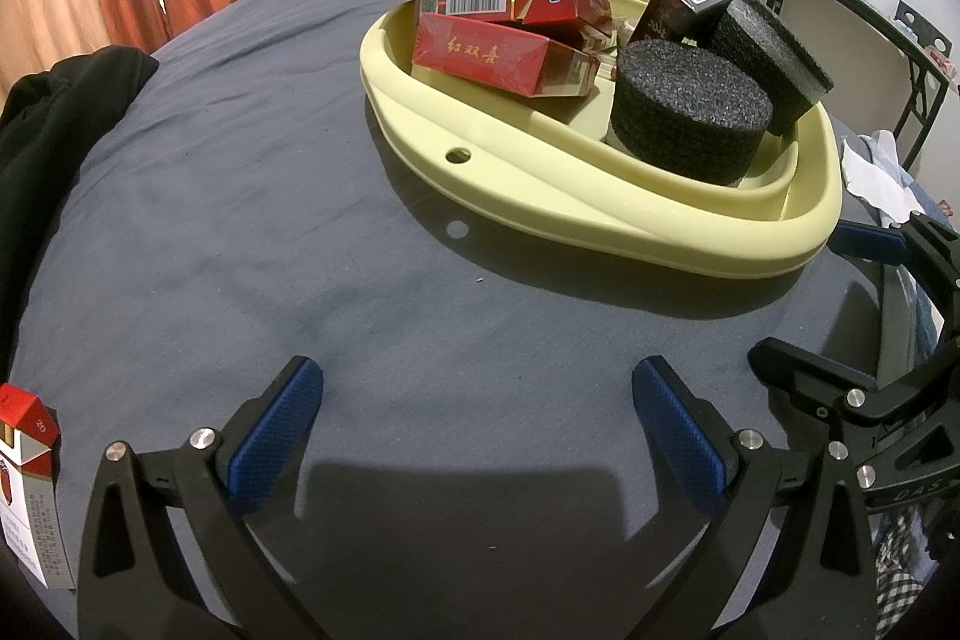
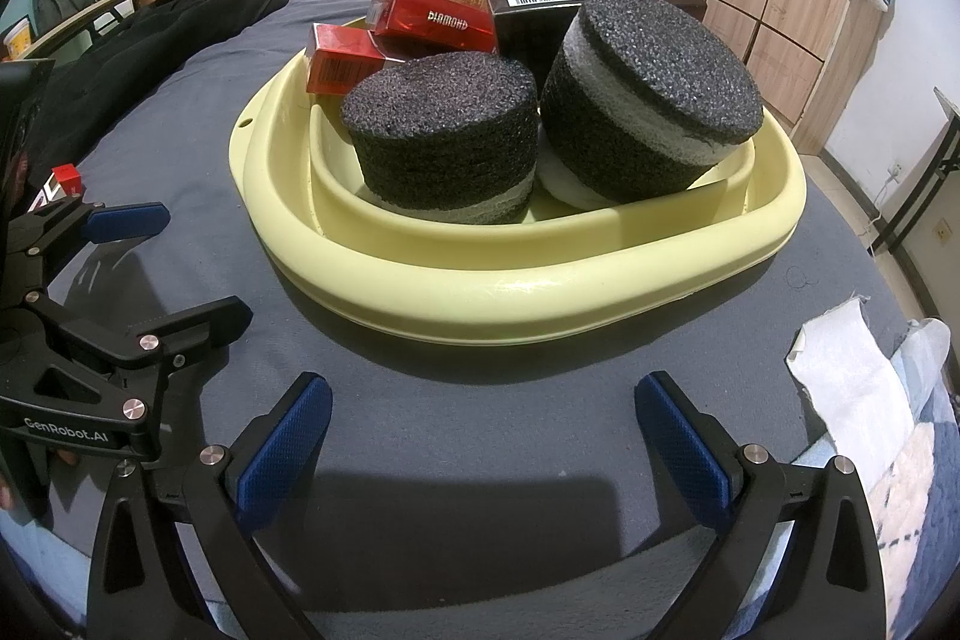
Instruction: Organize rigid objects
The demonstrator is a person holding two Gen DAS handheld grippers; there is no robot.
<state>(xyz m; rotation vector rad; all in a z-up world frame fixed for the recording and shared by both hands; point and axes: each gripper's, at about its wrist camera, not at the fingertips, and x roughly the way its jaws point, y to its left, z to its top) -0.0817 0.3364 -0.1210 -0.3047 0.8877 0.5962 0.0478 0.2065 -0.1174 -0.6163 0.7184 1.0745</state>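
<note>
A pale yellow basin [image 1: 540,196] [image 2: 540,298] sits on the grey-blue bed. It holds several red cigarette packs [image 1: 504,61] [image 2: 432,19], a dark box with a barcode [image 1: 690,7] [image 2: 540,4] and two black foam cylinders [image 1: 690,118] [image 2: 444,130]; the second cylinder [image 2: 654,82] leans on the rim. One red and white pack [image 1: 24,472] stands on the bed outside the basin, left of my left gripper. My left gripper [image 1: 477,388] [image 2: 180,268] is open and empty, short of the basin. My right gripper [image 2: 483,394] [image 1: 804,298] is also open and empty, just in front of the rim.
A black garment [image 1: 66,112] [image 2: 180,16] lies at the far left of the bed. A white cloth [image 2: 852,376] [image 1: 876,178] rests at the bed's right edge. Curtains and wooden wardrobes stand behind, and a dark metal-framed table [image 1: 912,58] is at the right.
</note>
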